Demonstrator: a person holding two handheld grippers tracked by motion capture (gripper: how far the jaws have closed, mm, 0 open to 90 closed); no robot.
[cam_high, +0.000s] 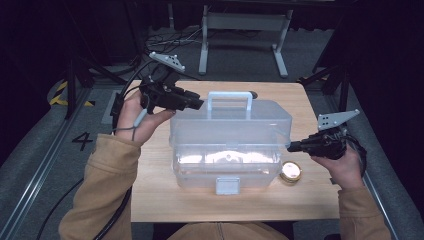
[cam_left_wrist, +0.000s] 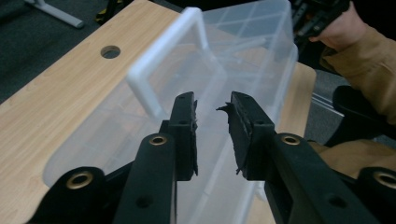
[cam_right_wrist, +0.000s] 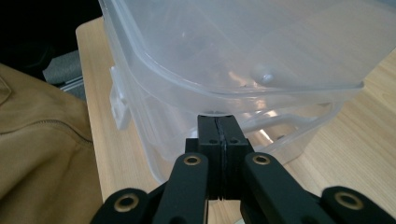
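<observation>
Right now I am working at a clear plastic box (cam_high: 230, 145) sitting in the middle of the worktop (cam_high: 160, 200), its white handle (cam_high: 230, 97) standing upright on the lid. My left hand-held gripper (cam_high: 197, 104) is hovering at the box's upper left corner, jaws parted with nothing between them; the left gripper view is showing them aimed along the lid toward the handle. My right hand-held gripper (cam_high: 291, 146) is meeting the box's right end, jaws clenched; the right gripper view seems to show the lid's rim (cam_right_wrist: 219, 113) pinched at the tips, though I cannot be sure. From above, a small round gold tin (cam_high: 290, 172) is lying just beside the box's front right corner.
</observation>
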